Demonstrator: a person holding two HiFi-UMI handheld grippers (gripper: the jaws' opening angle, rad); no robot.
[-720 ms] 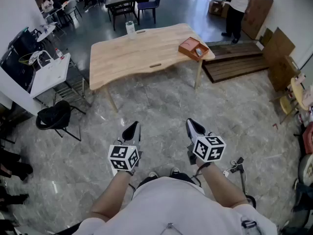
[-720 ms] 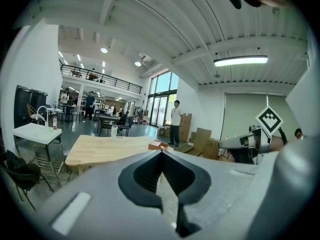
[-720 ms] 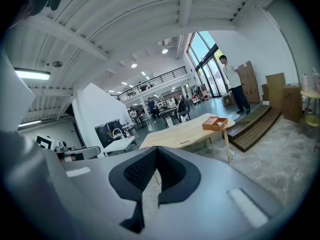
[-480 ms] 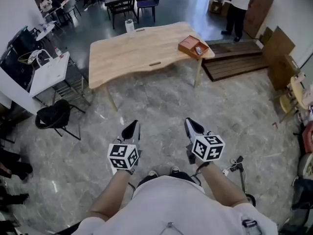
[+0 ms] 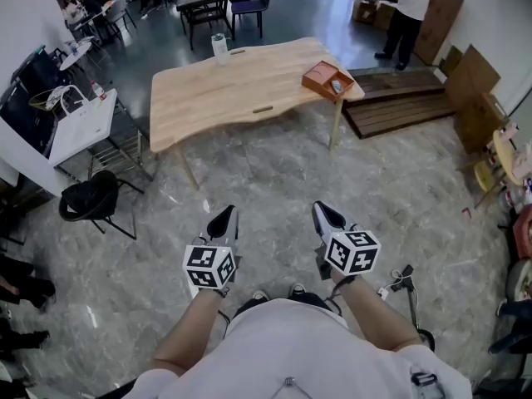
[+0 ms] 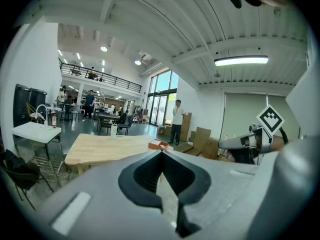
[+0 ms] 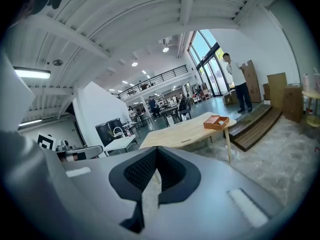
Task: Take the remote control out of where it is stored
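An open orange-brown box (image 5: 329, 80) sits on the right corner of the light wooden table (image 5: 241, 90), several steps ahead of me. A small grey thing (image 5: 337, 86) lies in it; I cannot tell what it is. My left gripper (image 5: 223, 218) and right gripper (image 5: 327, 214) hang side by side over the marble floor, far short of the table, both shut and holding nothing. The box (image 6: 158, 144) shows just above the closed jaws in the left gripper view. In the right gripper view the box (image 7: 216, 121) stands to the right of them.
A white cup (image 5: 220, 46) stands at the table's far edge. A black chair (image 5: 93, 198) and a white side table (image 5: 83, 123) are at the left. Wooden pallets (image 5: 399, 106) and cardboard lie right of the table, with a person (image 5: 407, 11) beyond. A cable (image 5: 401, 283) lies by my right foot.
The view has crept slightly forward and to the right. Both grippers stay shut in the same place before me.
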